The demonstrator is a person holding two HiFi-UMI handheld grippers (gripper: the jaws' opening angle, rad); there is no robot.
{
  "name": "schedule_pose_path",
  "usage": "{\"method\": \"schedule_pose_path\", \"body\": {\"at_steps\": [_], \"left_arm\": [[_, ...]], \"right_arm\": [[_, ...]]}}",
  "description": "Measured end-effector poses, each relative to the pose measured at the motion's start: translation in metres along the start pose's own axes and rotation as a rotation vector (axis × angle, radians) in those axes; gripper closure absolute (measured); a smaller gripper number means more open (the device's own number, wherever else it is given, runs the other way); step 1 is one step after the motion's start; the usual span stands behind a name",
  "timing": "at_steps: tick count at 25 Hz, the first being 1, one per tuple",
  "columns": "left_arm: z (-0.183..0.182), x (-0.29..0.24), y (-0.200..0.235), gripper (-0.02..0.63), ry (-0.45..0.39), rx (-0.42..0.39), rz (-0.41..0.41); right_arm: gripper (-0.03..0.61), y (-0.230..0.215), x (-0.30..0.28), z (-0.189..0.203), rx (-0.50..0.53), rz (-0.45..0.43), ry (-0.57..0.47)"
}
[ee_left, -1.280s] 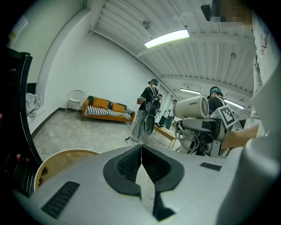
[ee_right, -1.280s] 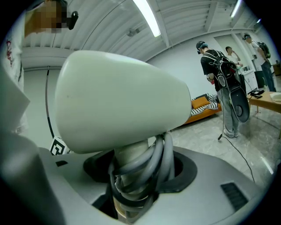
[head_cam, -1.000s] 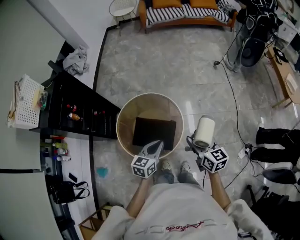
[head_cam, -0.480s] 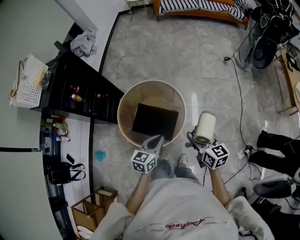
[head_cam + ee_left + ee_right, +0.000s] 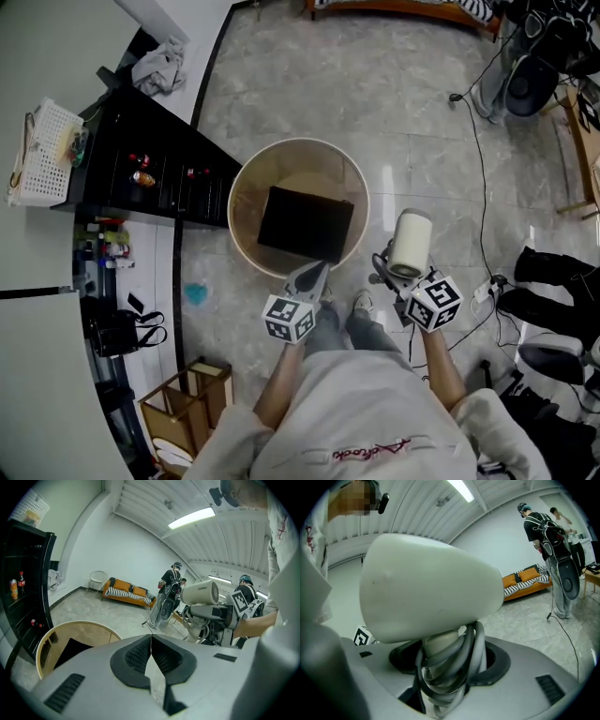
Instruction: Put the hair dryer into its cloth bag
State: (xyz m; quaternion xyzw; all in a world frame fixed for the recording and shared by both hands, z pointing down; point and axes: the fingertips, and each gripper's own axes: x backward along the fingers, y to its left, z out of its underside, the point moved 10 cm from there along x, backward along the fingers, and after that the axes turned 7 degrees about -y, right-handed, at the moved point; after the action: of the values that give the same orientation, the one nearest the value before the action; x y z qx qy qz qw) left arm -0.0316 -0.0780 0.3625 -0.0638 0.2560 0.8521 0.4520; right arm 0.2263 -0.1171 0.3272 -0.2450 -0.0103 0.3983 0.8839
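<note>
**Head view:** my R gripper (image 5: 392, 275) grasps the hair dryer (image 5: 410, 246) by its handle. The barrel sits above the jaws, long axis running fwd away from me, tipped a bit to the right. My L gripper (image 5: 307, 278) is clenched w/ nothing in it, tips at the near rim of the round rimmed table (image 5: 246, 178). The cloth bag (image 5: 306, 223), black, lies flat on that table, straight ahead of the L tips & fwd-left of the R gripper. The dryer is apart from the bag, off the table's right edge, over the floor. Only this view shows bag, dryer & both grippers together.

**L gripper view:** the L gripper (image 5: 151, 637) jaws are pressed together, nothing btwn them. The dryer (image 5: 199, 592) shows side-on, right of the jaws & higher. Its barrel is approx level & the handle goes down into the R gripper (image 5: 213, 623). Can't tell which end is the nozzle. The bag (image 5: 70, 648) is ahead-left & low, inside the table rim (image 5: 44, 641). People (image 5: 171, 585) stand far ahead by an orange sofa (image 5: 130, 595).

**R gripper view:** the R gripper (image 5: 445, 667) jaws stand apart, clamped on the handle w/ a grey cord (image 5: 464, 658) wound round it, a detail clear only here. The barrel (image 5: 426, 588) fills the view above the jaws, narrower end ahead-right. Table & bag fall outside this view.
</note>
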Motion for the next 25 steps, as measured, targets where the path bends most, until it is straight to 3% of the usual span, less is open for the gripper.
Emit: {"method": "schedule_pose_path", "body": {"at_steps": [10, 25], "left_arm": [[0.055, -0.002, 0.019, 0.581, 0.076, 0.074, -0.026], [0.162, -0.051, 0.077, 0.58, 0.168, 0.071, -0.004]], "right_arm": [[0.304, -0.02, -0.019, 0.051, -0.084, -0.008, 0.046], [0.305, -0.069, -0.035, 0.173, -0.122, -0.019, 0.114]]}}
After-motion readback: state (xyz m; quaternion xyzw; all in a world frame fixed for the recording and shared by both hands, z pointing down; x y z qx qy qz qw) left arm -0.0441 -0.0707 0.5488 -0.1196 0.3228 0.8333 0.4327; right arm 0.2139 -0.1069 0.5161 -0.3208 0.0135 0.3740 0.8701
